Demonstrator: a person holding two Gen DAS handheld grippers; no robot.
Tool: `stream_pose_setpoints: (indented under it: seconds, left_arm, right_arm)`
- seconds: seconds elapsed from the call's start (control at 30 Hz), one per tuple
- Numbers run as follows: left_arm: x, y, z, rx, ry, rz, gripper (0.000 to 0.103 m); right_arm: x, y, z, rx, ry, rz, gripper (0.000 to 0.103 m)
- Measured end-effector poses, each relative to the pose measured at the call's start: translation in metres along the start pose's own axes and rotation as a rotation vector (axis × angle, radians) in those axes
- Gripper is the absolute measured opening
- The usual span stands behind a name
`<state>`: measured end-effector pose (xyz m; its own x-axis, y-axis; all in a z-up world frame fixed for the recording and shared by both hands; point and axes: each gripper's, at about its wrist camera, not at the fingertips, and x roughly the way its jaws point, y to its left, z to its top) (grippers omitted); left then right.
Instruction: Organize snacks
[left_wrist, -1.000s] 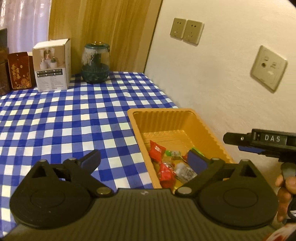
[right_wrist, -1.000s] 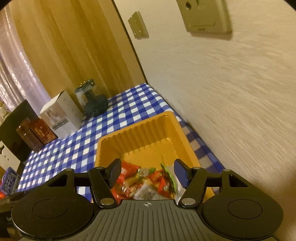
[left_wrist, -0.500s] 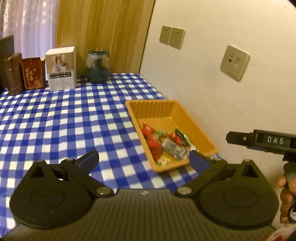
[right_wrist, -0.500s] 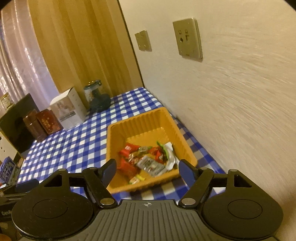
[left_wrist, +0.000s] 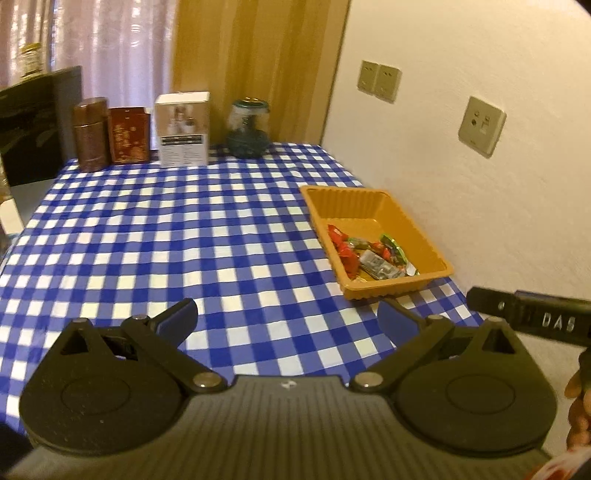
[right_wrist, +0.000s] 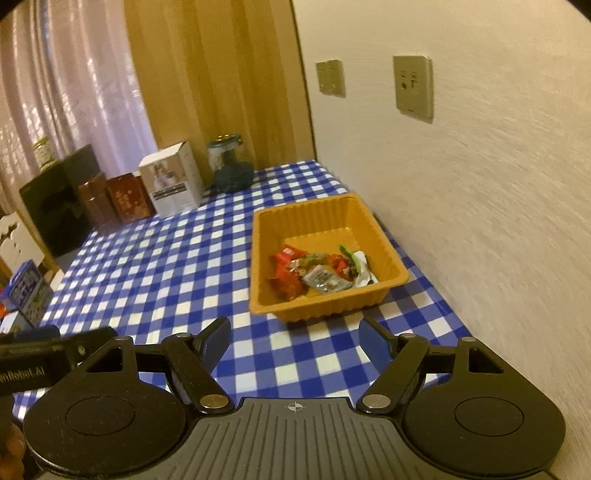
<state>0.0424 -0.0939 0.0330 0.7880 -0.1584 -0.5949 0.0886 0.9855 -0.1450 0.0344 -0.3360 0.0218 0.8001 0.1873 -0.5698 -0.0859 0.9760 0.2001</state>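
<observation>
Both the left hand-held gripper (left_wrist: 286, 319) and right hand-held gripper (right_wrist: 293, 338) hang open and empty above the checkered desk (left_wrist: 166, 240). Wrapped snacks (right_wrist: 317, 271) lie in the orange tray (right_wrist: 314, 218), at one o'clock from the left one.

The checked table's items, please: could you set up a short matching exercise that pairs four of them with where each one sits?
Things:
1. snack wrappers
2. orange tray
3. white box
4. glass jar

Places:
A. back row, between red tin and jar
B. near end of the tray
C. back row, closest to the wall
D. table's right side, by the wall

Pairs: 1-B, 2-D, 3-A, 4-C
</observation>
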Motion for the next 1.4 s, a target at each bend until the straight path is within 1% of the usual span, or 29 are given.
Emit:
stream_pose_setpoints:
  seconds: [0.13,0.23,0.47,0.83,1.4]
  left_arm:
    - [-0.019,0.008,-0.001,-0.033,-0.026,0.036,0.103]
    - [-0.029,0.012,-0.001,-0.033,-0.037,0.046,0.103]
    - [-0.043,0.014,-0.005,-0.026,-0.053,0.057,0.103]
    - [-0.05,0.018,-0.008,-0.017,-0.065,0.062,0.103]
    - [-0.048,0.017,-0.01,-0.012,-0.055,0.064,0.103]
  right_arm:
    - [-0.012,0.014,-0.008,-0.032,0.003,0.011,0.076]
    - [-0.019,0.023,-0.011,-0.043,-0.003,0.026,0.076]
    - [-0.03,0.037,-0.013,-0.07,-0.018,0.032,0.076]
    - [-0.035,0.042,-0.013,-0.075,-0.024,0.037,0.076]
    - [-0.033,0.038,-0.011,-0.078,-0.028,0.038,0.076]
